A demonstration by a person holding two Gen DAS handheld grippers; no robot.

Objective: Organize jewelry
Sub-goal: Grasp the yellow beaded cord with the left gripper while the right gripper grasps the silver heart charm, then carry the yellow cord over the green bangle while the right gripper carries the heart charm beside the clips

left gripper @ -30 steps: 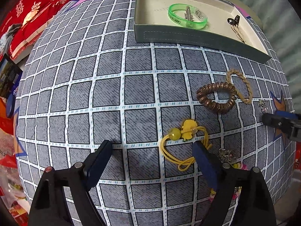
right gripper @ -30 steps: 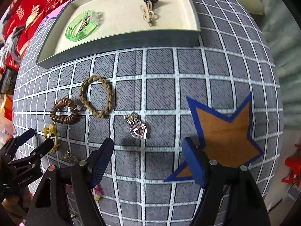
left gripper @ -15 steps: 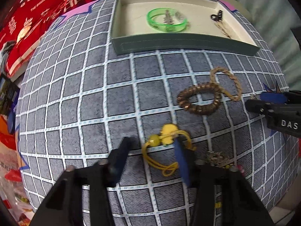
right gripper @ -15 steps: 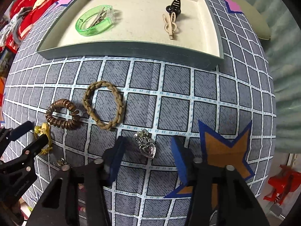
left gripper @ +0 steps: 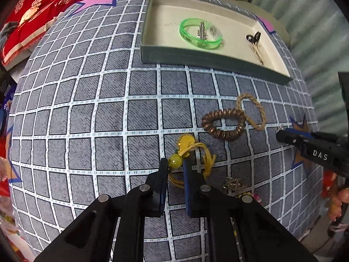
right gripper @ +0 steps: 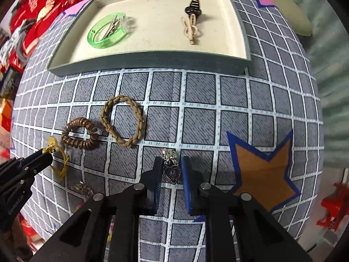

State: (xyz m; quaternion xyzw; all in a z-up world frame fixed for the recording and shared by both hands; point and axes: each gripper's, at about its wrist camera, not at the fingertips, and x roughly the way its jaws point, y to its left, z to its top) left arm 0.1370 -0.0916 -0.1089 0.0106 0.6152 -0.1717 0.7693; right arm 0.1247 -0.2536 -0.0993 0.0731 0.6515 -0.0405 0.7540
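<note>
A yellow hair tie [left gripper: 185, 146] with a bead lies on the checked cloth. My left gripper [left gripper: 175, 168] points down at it, its jaws closing, with the pads pinching the tie's cords behind the bead. In the right wrist view the left gripper [right gripper: 41, 159] holds the yellow hair tie [right gripper: 60, 161] at its tip, the loop hanging. A silver heart pendant [right gripper: 172, 172] sits between the pads of my right gripper [right gripper: 171, 166], whose jaws are closing and touch it on both sides. The grey tray [right gripper: 152, 63] at the back holds a green bangle [right gripper: 106, 32], a black clip [right gripper: 193, 6] and a beige bow clip [right gripper: 192, 29].
A brown spiral hair tie [right gripper: 80, 134] and a braided tan tie [right gripper: 122, 121] lie touching between the tray and the grippers. A small silver piece [left gripper: 234, 184] lies right of my left gripper. An orange star [right gripper: 261, 168] marks the cloth at right. Red fabric [left gripper: 43, 6] lies beyond the table.
Both grippers went from wide open to nearly shut. The left one closed on the yellow hair tie; the right one shifted over the heart pendant and closed around it.
</note>
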